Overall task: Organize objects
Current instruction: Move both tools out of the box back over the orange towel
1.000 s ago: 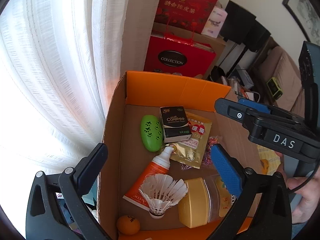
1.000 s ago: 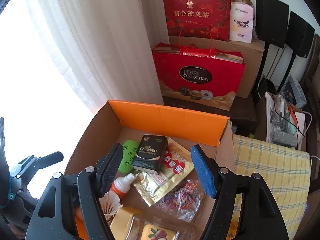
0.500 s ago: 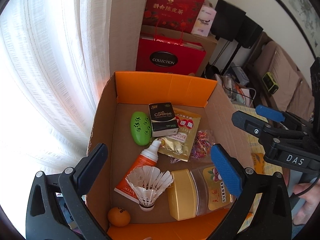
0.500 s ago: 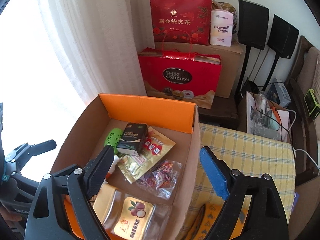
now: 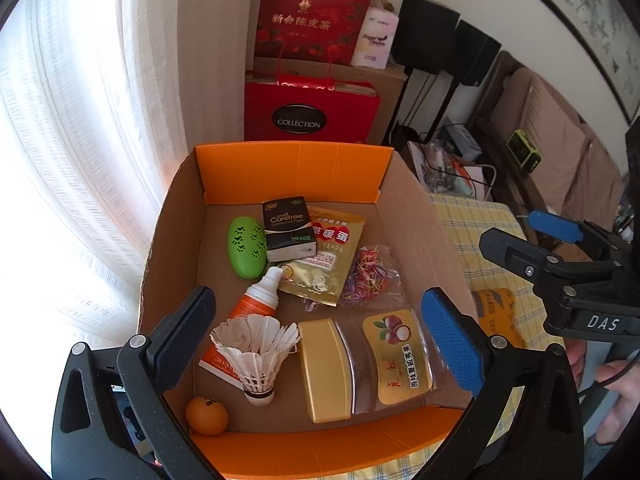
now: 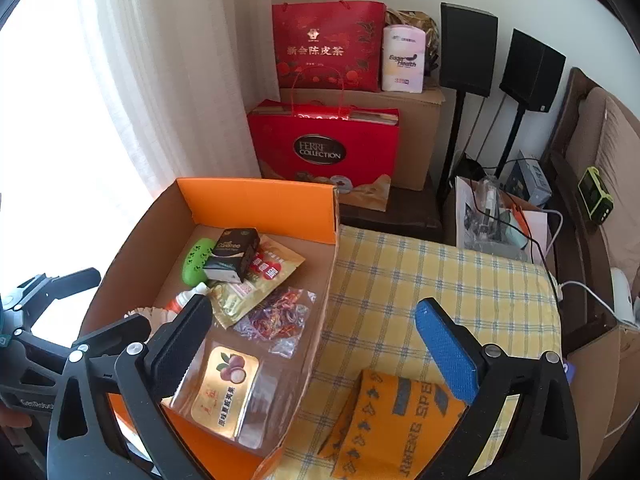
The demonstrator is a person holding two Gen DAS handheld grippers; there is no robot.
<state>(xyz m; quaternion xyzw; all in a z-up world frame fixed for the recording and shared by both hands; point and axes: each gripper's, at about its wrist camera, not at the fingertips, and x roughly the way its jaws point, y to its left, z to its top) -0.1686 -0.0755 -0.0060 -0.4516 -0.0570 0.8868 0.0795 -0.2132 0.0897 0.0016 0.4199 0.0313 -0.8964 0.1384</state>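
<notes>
**Ana:** Sunlit curtains on one side, red gift bags stacked behind, and a yellow checked surface (image 6: 420,280) carrying the cardboard box (image 5: 296,176).

**Ben:** Start at the right claw (image 6: 312,344): its jaws have just been opening, now spread wide with nothing between them, straddling the box wall. Just beyond its blue pad lies an orange folded cloth (image 6: 384,424) on the checks, outside the box.

**Ana:** And the left claw (image 5: 316,320)?

**Ben:** Wide open too, empty, hanging over the box.

**Ana:** Inside: shuttlecock (image 5: 256,348), orange ball (image 5: 206,416), lotion tube (image 5: 252,312), green case (image 5: 246,246), tissue pack (image 5: 288,230), gold pouch (image 5: 326,258), bag of rubber bands (image 5: 370,274), candy jar (image 5: 368,364).

**Ben:** Nearly done, I'd say. That cloth looks like the one straggler.
</notes>
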